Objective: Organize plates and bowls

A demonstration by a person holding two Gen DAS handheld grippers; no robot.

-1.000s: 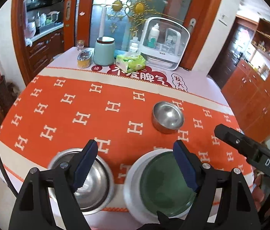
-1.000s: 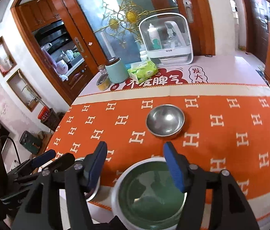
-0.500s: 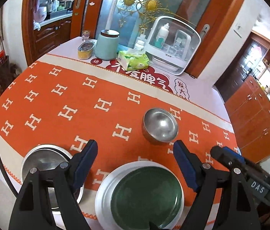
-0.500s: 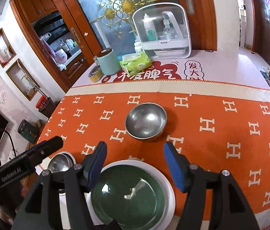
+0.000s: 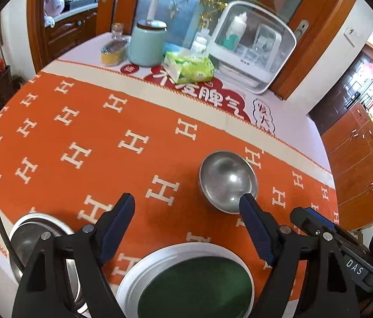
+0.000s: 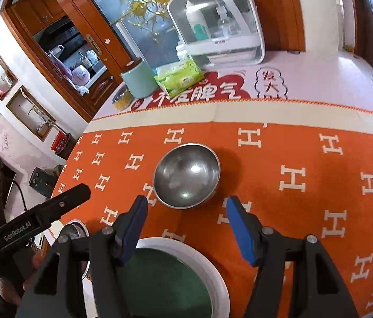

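A small steel bowl [image 5: 227, 180] sits on the orange cloth, also in the right wrist view [image 6: 186, 176]. A white plate with a dark green centre [image 5: 186, 283] lies near the front edge, also in the right wrist view [image 6: 175, 281]. A second steel bowl [image 5: 31, 241] sits at the front left; only a bit of it shows in the right wrist view [image 6: 73, 230]. My left gripper [image 5: 186, 225] is open and empty above the plate. My right gripper [image 6: 186, 225] is open and empty, just short of the small bowl.
At the table's far side stand a mint canister [image 5: 148, 43], a green tissue pack [image 5: 190, 67], a white clear-front box [image 5: 252, 45] and a small yellow tin [image 5: 113, 51]. The orange tablecloth [image 5: 80, 132] covers the table. Wooden cabinets stand to the right.
Both grippers have moved forward over the table toward the small steel bowl. The plate and the front-left bowl have slid lower in both views. Both grippers stay open.
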